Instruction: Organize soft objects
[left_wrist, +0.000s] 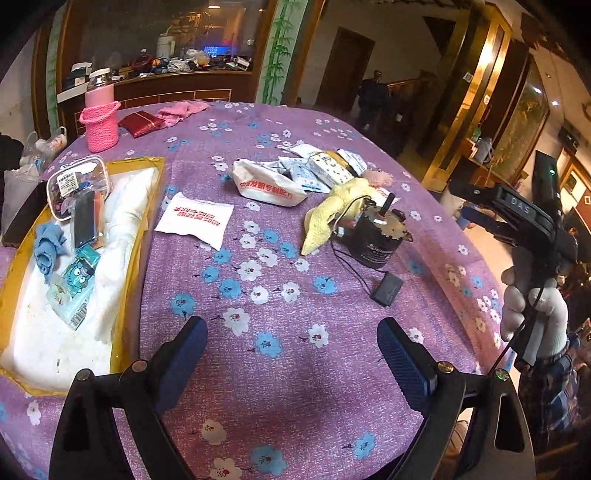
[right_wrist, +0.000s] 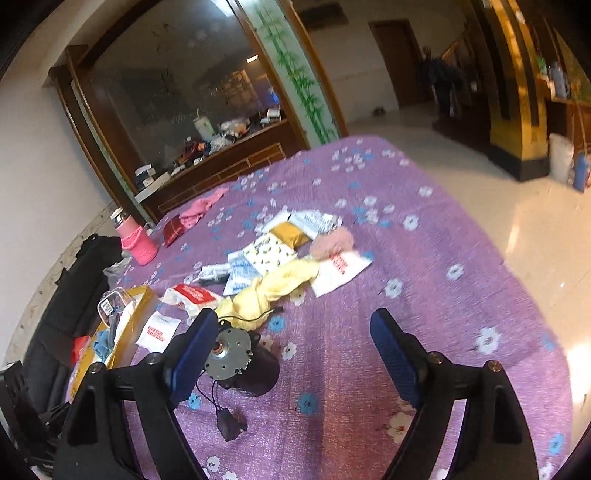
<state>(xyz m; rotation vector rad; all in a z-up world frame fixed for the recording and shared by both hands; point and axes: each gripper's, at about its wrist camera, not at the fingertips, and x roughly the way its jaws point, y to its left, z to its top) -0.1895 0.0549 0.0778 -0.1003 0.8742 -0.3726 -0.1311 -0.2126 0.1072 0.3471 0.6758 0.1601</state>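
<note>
A yellow cloth (left_wrist: 332, 212) lies crumpled mid-table beside a black motor (left_wrist: 373, 236); it also shows in the right wrist view (right_wrist: 273, 291). A fluffy pink puff (right_wrist: 332, 242) lies behind it. A pink cloth (left_wrist: 181, 110) lies at the far edge. A blue cloth (left_wrist: 48, 247) sits in the yellow-rimmed tray (left_wrist: 125, 258) at the left. My left gripper (left_wrist: 291, 354) is open and empty above the bare tablecloth. My right gripper (right_wrist: 295, 350) is open and empty, held above the table near the motor (right_wrist: 240, 362); its body shows at the right of the left wrist view (left_wrist: 517, 218).
White packets (left_wrist: 195, 219) and a white bag (left_wrist: 269, 184) lie around the yellow cloth. A pink knitted holder with a bottle (left_wrist: 99, 122) and a red pouch (left_wrist: 142, 122) stand far left. The motor's cable ends in a small black box (left_wrist: 386, 290). The table edge runs along the right.
</note>
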